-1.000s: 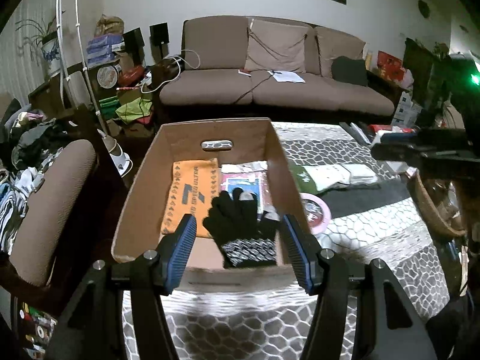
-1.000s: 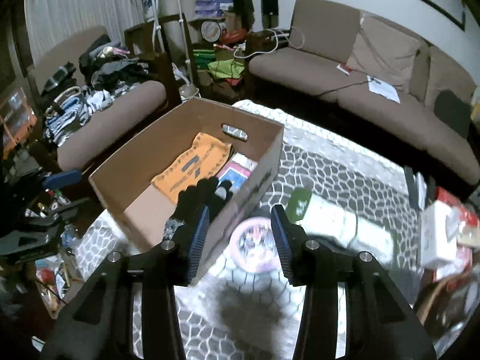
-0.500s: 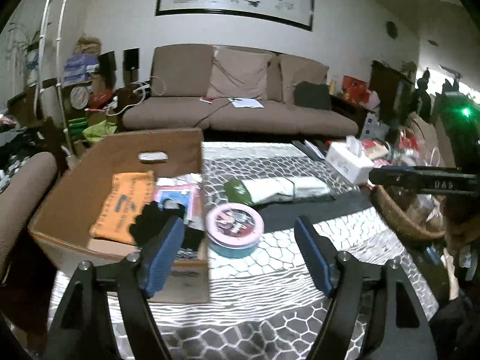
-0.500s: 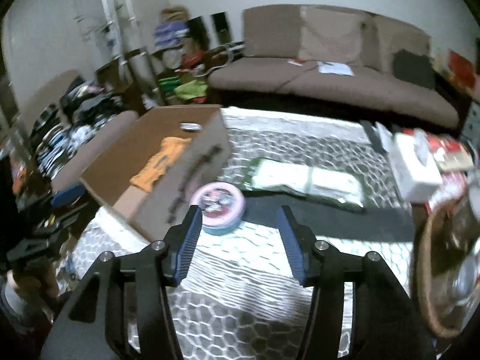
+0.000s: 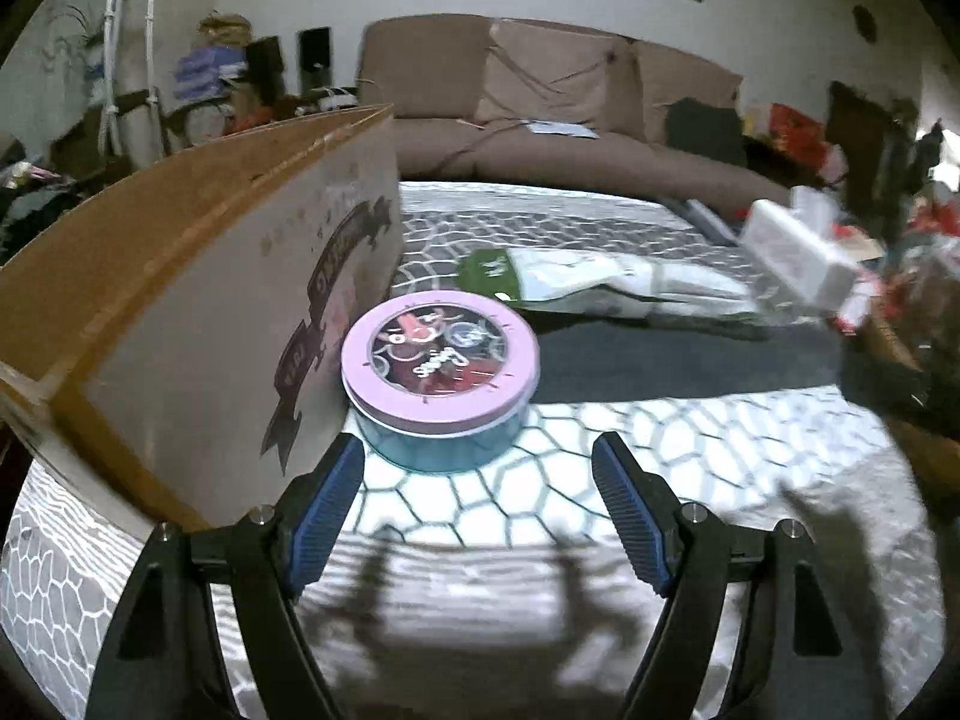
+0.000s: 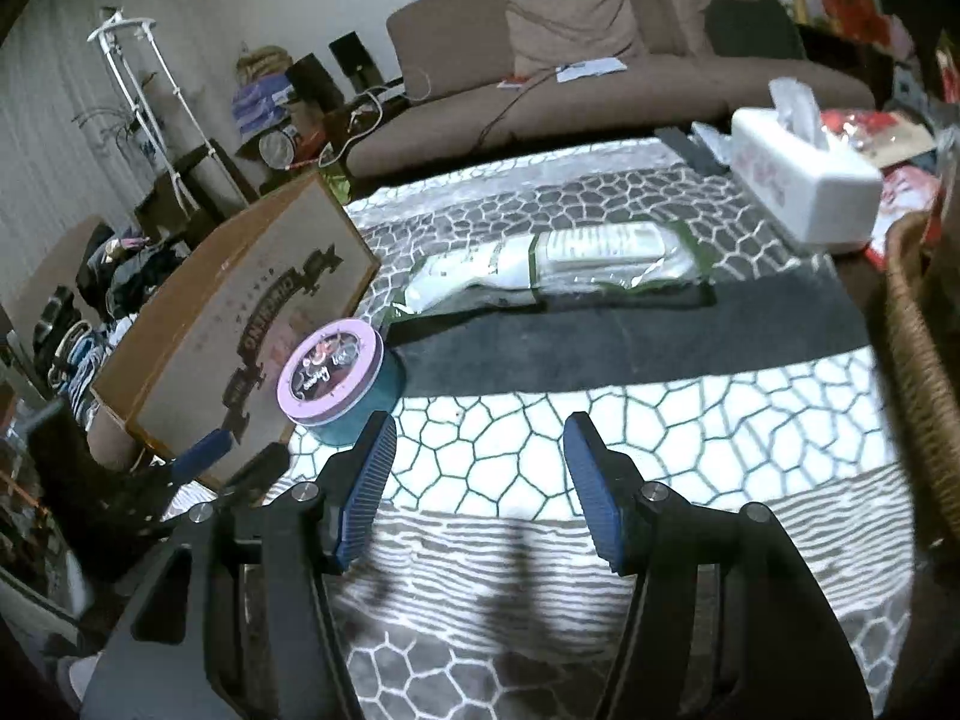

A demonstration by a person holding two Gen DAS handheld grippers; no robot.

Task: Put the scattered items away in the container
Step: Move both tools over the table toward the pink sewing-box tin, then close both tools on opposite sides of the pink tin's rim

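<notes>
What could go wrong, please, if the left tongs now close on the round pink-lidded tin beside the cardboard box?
1. The round pink-lidded teal tin sits right beside the brown cardboard box, so the left tongs may have little room; one finger could catch the box wall.
2. The tin looks wide compared with the open tongs, so a grip could slip off its curved side.
3. Lifted by the rim, the lid might come off.

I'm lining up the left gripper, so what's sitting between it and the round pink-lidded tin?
Nothing: only bare patterned tablecloth lies between the open left gripper and the tin, as the left wrist view shows.
</notes>
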